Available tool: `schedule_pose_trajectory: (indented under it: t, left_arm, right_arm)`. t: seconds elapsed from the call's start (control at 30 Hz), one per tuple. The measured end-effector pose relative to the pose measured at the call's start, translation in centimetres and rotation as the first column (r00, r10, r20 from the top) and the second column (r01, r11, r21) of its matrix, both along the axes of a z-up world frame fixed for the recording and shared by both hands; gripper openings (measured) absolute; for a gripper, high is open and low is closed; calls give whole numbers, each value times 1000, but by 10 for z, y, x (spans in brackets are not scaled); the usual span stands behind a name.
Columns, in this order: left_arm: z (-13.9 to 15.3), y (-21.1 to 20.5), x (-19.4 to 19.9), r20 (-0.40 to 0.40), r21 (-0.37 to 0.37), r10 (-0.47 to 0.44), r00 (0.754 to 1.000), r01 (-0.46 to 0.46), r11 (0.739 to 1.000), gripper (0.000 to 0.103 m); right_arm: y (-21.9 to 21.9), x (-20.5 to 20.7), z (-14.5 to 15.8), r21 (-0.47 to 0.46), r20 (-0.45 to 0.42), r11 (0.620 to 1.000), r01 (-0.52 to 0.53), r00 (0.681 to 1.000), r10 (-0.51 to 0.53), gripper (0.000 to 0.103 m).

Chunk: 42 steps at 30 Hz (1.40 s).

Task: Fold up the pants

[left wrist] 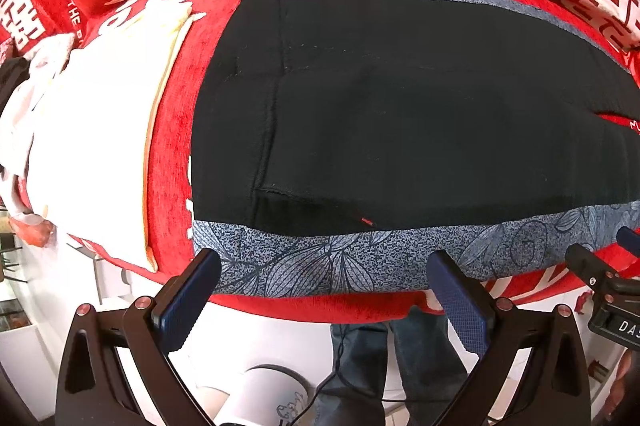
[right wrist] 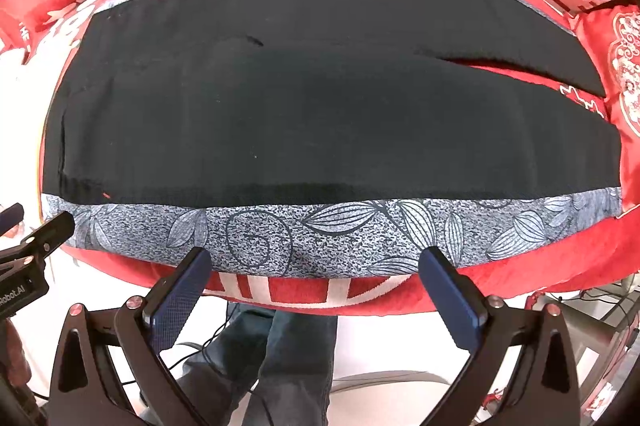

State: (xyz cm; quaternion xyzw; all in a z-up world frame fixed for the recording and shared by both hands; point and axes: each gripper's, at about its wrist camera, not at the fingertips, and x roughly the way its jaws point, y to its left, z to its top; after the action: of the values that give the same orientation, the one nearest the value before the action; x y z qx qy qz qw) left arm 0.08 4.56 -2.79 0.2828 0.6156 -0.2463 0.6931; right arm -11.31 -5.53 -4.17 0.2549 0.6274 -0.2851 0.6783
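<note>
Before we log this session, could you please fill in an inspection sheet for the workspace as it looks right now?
Surface: red bedspread with white characters.
Job's things: black pants with grey leaf-print side strips, spread flat, legs toward the right, not yet folded.
Clutter: folded white cloth left of the pants; red embroidered cushion at right.
Grippers: left claw and right claw open, at the pants' near edge, holding nothing.
Cables: black cords on the floor.
Surroundings: operator's jeans, white floor.
</note>
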Motion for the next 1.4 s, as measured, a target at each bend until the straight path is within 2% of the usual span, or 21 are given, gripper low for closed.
schedule_pose_trajectory:
  t: [0.9, 0.97, 1.03, 1.07, 1.13, 1.23, 1.3, 1.37, 1.4]
  left_arm:
    - [-11, 16, 7, -16, -14, 41, 999, -41, 999, 103]
    - [-11, 19, 9, -33, -49, 49, 998, -51, 998, 103]
    - [-11, 26, 15, -82, -124, 78, 994, -88, 988, 103]
    - [-11, 30, 18, -107, -157, 95, 990, -111, 981, 103]
    - [-13, 41, 24, -170, -227, 127, 977, -164, 960, 103]
    - [-19, 55, 29, -221, -282, 139, 965, -200, 938, 103]
    - [-22, 60, 30, -242, -293, 137, 961, -207, 933, 103]
    - [-27, 67, 31, -268, -303, 139, 953, -220, 927, 103]
    - [-29, 70, 31, -276, -307, 142, 950, -228, 924, 103]
  right_arm:
    - [4, 9, -8, 12, -3, 1000, -10, 1000, 10, 103]
    - [3, 7, -8, 60, 60, 998, 6, 998, -10, 103]
    - [-1, 2, -10, 193, 185, 981, 35, 980, -71, 103]
    - [-2, 0, -13, 260, 238, 965, 38, 966, -102, 103]
    - [1, -4, -26, 416, 333, 909, 26, 926, -179, 103]
    - [12, -5, -41, 526, 404, 851, -12, 883, -238, 102]
    - [22, -5, -57, 578, 417, 816, -18, 866, -276, 96]
    - [30, -5, -72, 609, 411, 793, -12, 860, -303, 78]
    - [34, -8, -83, 639, 407, 769, -11, 853, -326, 76]
